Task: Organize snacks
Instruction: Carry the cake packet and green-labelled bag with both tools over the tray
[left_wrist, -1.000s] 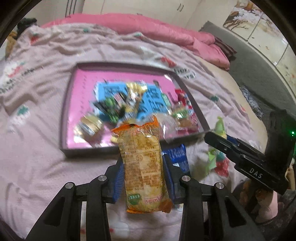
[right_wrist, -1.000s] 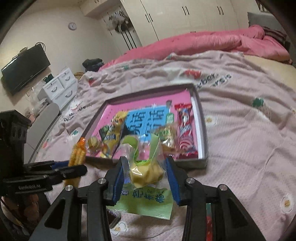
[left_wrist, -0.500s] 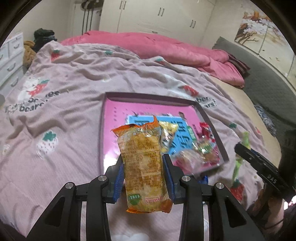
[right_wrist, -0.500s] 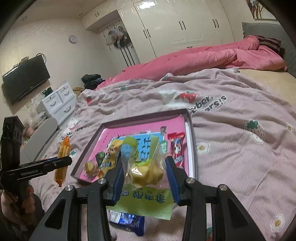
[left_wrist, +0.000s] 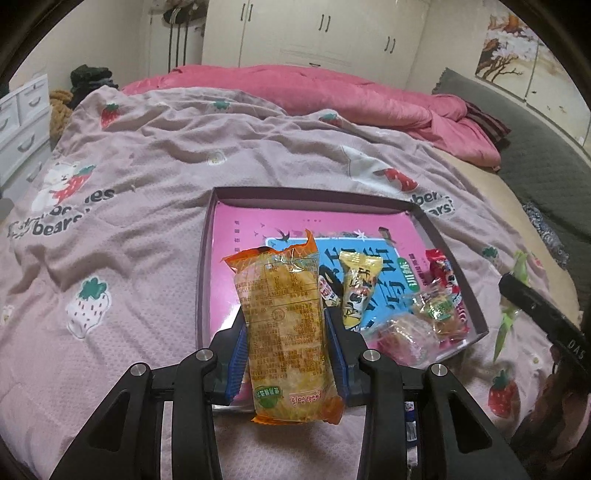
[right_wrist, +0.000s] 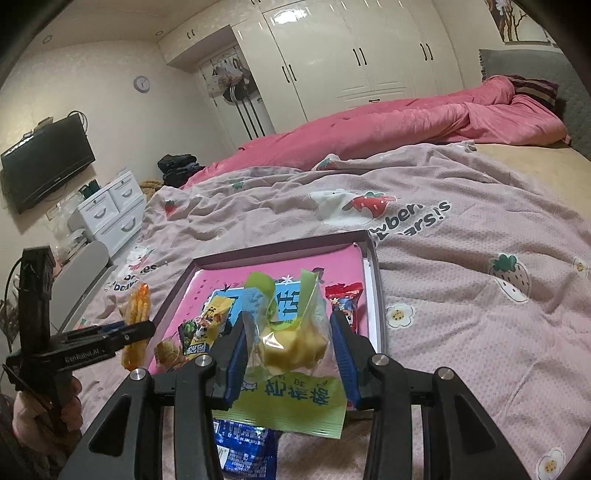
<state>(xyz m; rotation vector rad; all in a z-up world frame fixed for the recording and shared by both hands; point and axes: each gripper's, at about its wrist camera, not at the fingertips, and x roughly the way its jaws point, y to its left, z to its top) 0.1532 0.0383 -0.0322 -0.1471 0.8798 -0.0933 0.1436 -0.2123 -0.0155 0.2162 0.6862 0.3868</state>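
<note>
My left gripper (left_wrist: 286, 349) is shut on an orange-edged snack packet (left_wrist: 282, 325), held upright above the near left corner of the pink tray (left_wrist: 258, 218). My right gripper (right_wrist: 288, 352) is shut on a clear bag with a green label and a yellow pastry (right_wrist: 291, 345), near the tray's (right_wrist: 280, 254) front edge. Inside the tray lie a yellow packet (left_wrist: 356, 291), a red packet (left_wrist: 443, 275) and small clear-wrapped sweets (left_wrist: 439, 314). The left gripper (right_wrist: 122, 334) with its orange packet (right_wrist: 135, 325) shows at the left of the right wrist view.
A blue packet (right_wrist: 243, 450) lies on the strawberry-print blanket (left_wrist: 122, 258) under the right gripper. A pink duvet (left_wrist: 332, 92) is bunched at the far end of the bed. White drawers (right_wrist: 110, 210) and a wall TV (right_wrist: 44, 162) stand to the left.
Both grippers pulled back and tilted up from the tray, so more of the bed and room shows. Each still holds its packet.
</note>
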